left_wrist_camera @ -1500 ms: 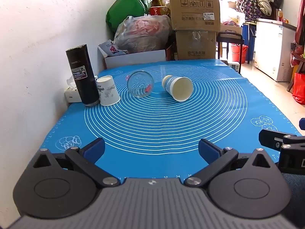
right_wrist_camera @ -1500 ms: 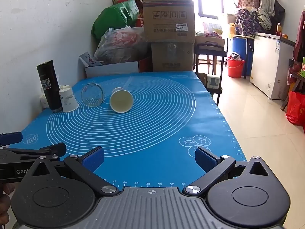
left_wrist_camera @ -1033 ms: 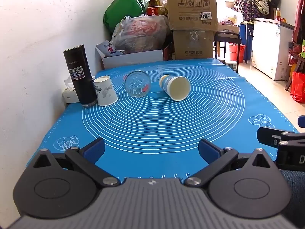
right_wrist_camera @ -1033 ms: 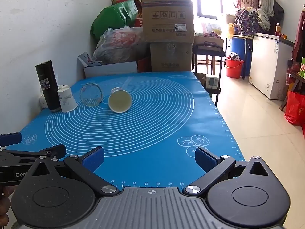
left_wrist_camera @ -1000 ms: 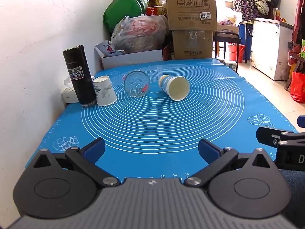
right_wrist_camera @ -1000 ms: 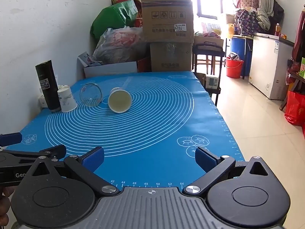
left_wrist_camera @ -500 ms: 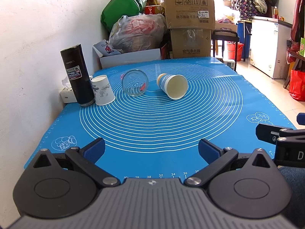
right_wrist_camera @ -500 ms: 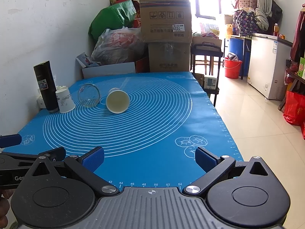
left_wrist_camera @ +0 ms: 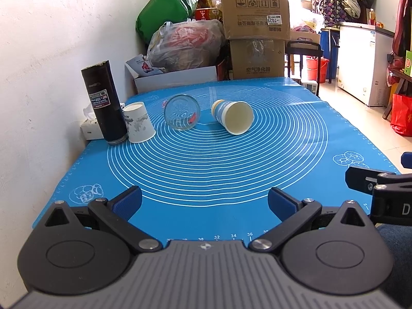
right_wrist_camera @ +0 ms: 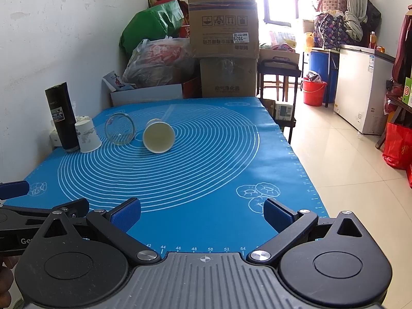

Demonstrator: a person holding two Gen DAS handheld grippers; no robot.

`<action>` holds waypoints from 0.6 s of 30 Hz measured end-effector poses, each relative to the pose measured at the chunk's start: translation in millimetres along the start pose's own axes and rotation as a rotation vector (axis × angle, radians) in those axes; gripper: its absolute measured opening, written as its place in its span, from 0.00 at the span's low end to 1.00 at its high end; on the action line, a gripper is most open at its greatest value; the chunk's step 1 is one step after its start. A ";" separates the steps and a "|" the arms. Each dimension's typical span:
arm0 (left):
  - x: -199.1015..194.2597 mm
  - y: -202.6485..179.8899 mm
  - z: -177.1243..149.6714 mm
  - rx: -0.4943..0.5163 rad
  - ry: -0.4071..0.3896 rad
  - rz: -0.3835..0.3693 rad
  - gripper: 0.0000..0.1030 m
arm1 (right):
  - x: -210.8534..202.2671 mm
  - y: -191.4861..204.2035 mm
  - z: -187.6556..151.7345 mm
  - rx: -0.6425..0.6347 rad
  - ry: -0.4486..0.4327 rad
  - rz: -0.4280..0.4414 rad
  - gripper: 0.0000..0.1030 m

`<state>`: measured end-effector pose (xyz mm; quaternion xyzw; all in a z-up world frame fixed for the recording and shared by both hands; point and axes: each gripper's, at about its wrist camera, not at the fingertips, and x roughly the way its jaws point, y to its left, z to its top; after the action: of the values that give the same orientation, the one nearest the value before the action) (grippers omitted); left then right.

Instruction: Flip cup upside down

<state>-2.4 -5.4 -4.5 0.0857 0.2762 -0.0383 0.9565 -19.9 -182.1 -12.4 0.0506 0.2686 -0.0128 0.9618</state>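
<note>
A blue and white paper cup [left_wrist_camera: 233,116] lies on its side on the blue mat [left_wrist_camera: 206,159], mouth toward me; it also shows in the right wrist view [right_wrist_camera: 158,136]. A clear glass [left_wrist_camera: 182,112] lies on its side to its left, also in the right wrist view [right_wrist_camera: 119,128]. A white paper cup [left_wrist_camera: 138,122] stands upside down by a black cylinder [left_wrist_camera: 104,103]. My left gripper [left_wrist_camera: 204,202] is open and empty above the mat's near edge. My right gripper [right_wrist_camera: 202,213] is open and empty, to the right of the left one.
A white wall runs along the left. Cardboard boxes [left_wrist_camera: 255,25], bags [left_wrist_camera: 185,43] and a white box [left_wrist_camera: 175,78] stand behind the table's far end. The table's right edge drops to a tiled floor [right_wrist_camera: 347,167] with a white freezer [right_wrist_camera: 360,87].
Both grippers have drawn back slightly from the cups, so more of the mat's near part shows. The cups and glass have not moved.
</note>
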 end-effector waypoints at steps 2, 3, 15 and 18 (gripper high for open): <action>-0.2 0.0 0.2 -0.001 -0.001 -0.003 1.00 | 0.3 0.7 -0.2 -0.001 0.001 -0.004 1.00; -0.3 -0.4 0.1 0.000 -0.001 -0.002 1.00 | 0.2 1.1 -0.2 -0.002 0.001 -0.005 1.00; 3.3 -1.9 -0.1 -0.005 0.016 -0.006 1.00 | 3.6 -0.7 -0.4 0.003 0.011 0.003 1.00; 3.2 -3.3 -0.8 0.005 0.010 0.003 1.00 | 4.3 -1.9 0.1 0.004 0.014 0.003 1.00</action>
<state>-0.5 -8.6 -7.4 0.0885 0.2806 -0.0372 0.9550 -16.3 -184.0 -14.7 0.0529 0.2751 -0.0114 0.9599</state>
